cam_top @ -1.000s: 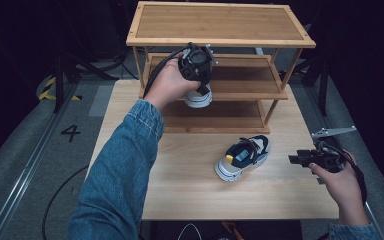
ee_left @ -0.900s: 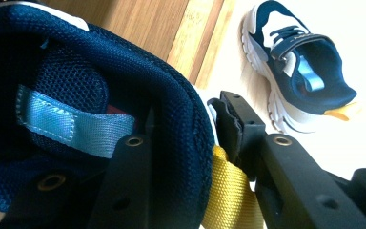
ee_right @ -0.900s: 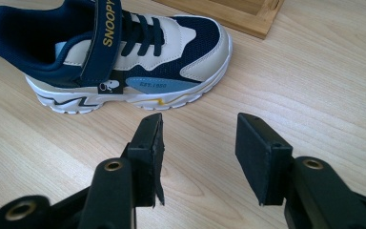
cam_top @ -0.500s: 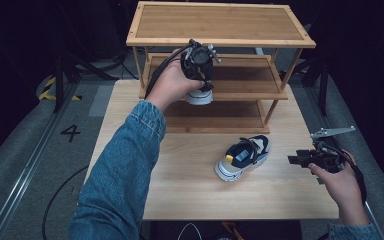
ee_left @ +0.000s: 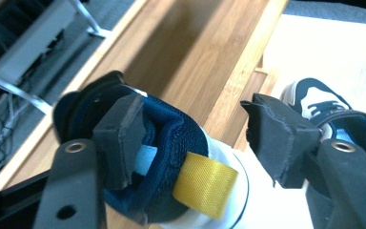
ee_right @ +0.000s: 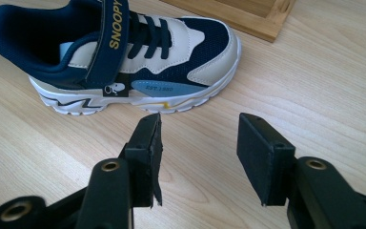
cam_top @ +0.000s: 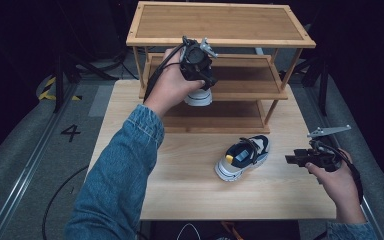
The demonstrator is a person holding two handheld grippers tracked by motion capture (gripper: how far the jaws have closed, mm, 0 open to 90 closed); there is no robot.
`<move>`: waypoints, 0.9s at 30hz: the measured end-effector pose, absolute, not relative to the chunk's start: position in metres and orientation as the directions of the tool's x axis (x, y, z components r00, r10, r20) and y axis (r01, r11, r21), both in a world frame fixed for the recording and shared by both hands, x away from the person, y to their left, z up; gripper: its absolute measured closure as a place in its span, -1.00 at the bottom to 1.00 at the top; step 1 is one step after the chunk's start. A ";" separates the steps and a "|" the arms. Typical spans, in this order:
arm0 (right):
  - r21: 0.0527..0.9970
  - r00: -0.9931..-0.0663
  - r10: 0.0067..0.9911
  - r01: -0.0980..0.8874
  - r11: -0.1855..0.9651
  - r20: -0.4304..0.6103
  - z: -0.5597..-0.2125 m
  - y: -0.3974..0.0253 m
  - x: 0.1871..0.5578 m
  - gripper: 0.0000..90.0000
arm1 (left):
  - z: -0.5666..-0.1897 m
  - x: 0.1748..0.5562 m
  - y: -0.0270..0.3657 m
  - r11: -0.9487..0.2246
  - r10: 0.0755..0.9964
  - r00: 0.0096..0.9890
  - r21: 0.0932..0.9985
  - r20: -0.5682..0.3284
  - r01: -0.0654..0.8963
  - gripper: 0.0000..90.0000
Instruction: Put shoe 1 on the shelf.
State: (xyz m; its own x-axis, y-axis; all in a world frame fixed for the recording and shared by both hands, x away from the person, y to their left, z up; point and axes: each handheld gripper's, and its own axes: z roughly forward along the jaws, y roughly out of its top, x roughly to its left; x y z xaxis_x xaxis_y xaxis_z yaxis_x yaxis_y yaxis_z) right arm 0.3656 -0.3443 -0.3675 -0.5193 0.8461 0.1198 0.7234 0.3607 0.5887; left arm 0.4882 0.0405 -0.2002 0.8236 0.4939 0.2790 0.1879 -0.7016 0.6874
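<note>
The left gripper [cam_top: 199, 75] hovers at the rack's middle shelf [cam_top: 250, 80], jaws released and spread around the heel of a navy sneaker [ee_left: 171, 157] (one jaw inside the collar, beside the yellow pull tab). The second sneaker [cam_top: 242, 157] lies on the table [cam_top: 180, 170] at about five o'clock from the rack. The right gripper [ee_right: 198, 148] sits at that shoe's three o'clock, jaws apart, grasping nothing.

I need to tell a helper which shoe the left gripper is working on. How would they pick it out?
Find the wooden three-tier rack at the table's far side. At the front edge of its middle shelf sits a navy shoe with a white sole, under the left gripper, whose open jaws straddle its heel. Unlike the other shoe, it is on the rack, not on the tabletop.
</note>
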 end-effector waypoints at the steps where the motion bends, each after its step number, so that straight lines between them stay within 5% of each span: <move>1: 0.590 -0.522 0.845 0.721 0.362 0.119 -0.368 -0.344 0.366 0.15 | -0.198 0.484 0.042 -0.695 0.503 0.818 0.694 0.280 0.191 -0.22; 7: 0.593 -0.528 0.841 0.717 0.365 0.120 -0.367 -0.341 0.369 0.15 | -0.188 0.457 0.050 -0.655 0.548 0.791 0.728 0.273 0.203 -0.24; 20: 0.595 -0.544 0.831 0.708 0.380 0.116 -0.364 -0.335 0.371 0.15 | -0.218 0.428 0.058 -0.591 0.631 0.760 0.731 0.155 0.341 0.78; 27: 0.599 -0.537 0.835 0.710 0.370 0.120 -0.363 -0.337 0.371 0.15 | -0.239 0.446 0.061 -0.525 0.675 0.732 0.759 0.096 0.385 0.94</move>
State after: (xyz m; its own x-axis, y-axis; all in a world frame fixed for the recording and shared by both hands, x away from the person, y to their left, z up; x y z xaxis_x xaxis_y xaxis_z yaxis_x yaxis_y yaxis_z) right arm 0.3709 -0.3372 -0.3629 -0.5370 0.8350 0.1203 0.7098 0.3701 0.5993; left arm 0.4464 0.0609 -0.2385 0.7319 0.6746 0.0962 0.3845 -0.5254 0.7590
